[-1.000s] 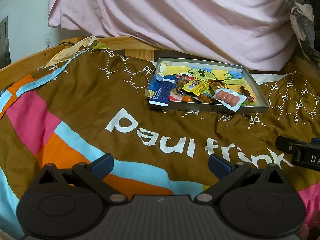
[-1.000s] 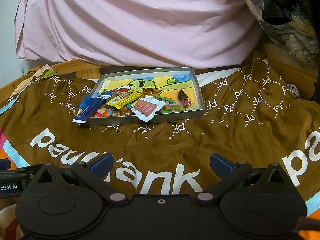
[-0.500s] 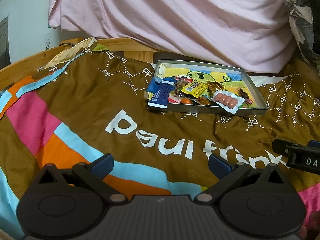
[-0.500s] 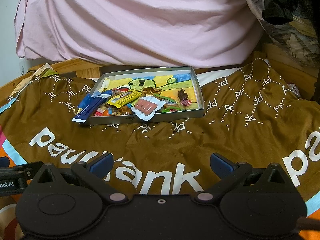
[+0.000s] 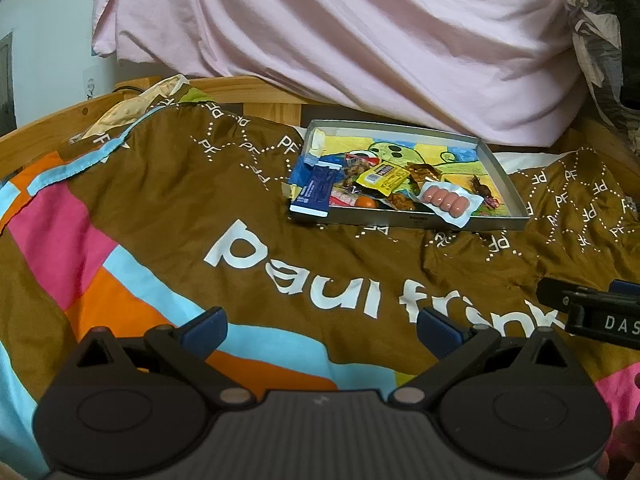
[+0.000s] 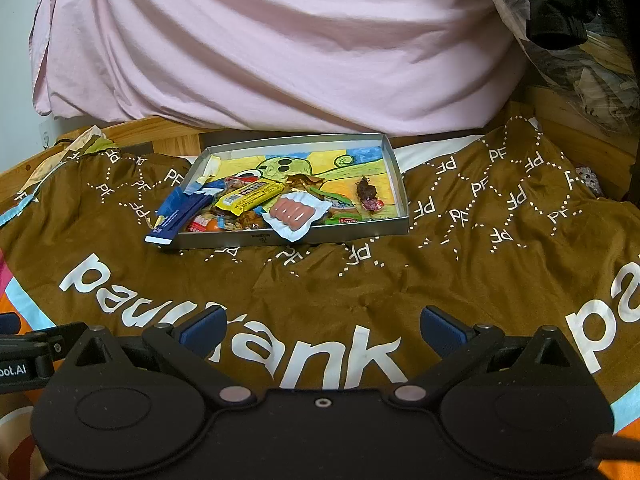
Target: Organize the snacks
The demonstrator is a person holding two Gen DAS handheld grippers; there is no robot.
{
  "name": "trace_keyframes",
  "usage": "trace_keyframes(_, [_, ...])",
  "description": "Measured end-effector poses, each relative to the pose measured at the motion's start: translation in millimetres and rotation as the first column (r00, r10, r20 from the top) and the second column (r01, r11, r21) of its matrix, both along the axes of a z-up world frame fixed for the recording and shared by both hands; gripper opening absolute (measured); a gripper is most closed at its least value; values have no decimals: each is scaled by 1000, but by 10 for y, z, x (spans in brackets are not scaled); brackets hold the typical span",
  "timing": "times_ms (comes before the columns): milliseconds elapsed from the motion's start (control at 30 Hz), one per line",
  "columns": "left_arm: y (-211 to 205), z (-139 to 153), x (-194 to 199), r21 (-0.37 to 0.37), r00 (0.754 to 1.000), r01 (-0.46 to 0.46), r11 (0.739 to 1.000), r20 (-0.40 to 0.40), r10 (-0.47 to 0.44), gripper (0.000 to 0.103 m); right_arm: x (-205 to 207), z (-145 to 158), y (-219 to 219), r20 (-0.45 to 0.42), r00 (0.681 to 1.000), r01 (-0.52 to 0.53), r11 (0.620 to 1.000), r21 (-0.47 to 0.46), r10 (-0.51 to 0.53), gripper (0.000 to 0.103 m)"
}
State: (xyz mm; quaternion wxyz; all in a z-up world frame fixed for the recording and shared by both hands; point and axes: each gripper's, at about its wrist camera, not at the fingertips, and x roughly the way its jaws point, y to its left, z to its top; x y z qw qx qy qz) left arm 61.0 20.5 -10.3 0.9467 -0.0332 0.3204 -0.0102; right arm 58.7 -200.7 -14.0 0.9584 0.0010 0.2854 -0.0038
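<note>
On the brown printed blanket (image 5: 168, 208), a shallow grey tray (image 5: 404, 221) sits at 12 o'clock from both grippers, well apart from them. Snacks are heaped in its near-left half: a navy bar (image 5: 316, 192) overhanging the near-left corner, a yellow wrapped bar (image 5: 380, 178), a clear pack of pink sausages (image 5: 446, 199) draped over the near rim, and an orange sweet (image 5: 366, 202) beside the navy bar. A dark wrapped piece (image 5: 482, 192) lies alone toward the right wall.

Surroundings: a pink sheet (image 5: 360, 40) hangs behind the tray; a wooden frame (image 5: 248, 90) runs at 11 o'clock. Nothing stands between the grippers and the tray, only open blanket.

The left gripper (image 5: 322, 326) has its jaws spread wide and carries nothing. The right gripper (image 6: 324, 326) is likewise wide apart and empty.

View differences: the left wrist view shows the pink, orange and light-blue blocks (image 5: 92, 264) of the blanket at 9 o'clock and the tip of the right gripper at 3 o'clock. The right wrist view shows a green packet (image 6: 344, 220) inside the near rim, a black object (image 6: 560, 12) at 1 o'clock, and the left gripper's edge at 9 o'clock.
</note>
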Motion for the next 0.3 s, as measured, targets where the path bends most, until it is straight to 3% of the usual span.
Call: trace_keyframes(300, [-3, 5, 1, -3, 1000, -1, 1000, -1, 1, 103, -7, -2, -2, 2, 1000, 8, 1000, 1, -8, 102])
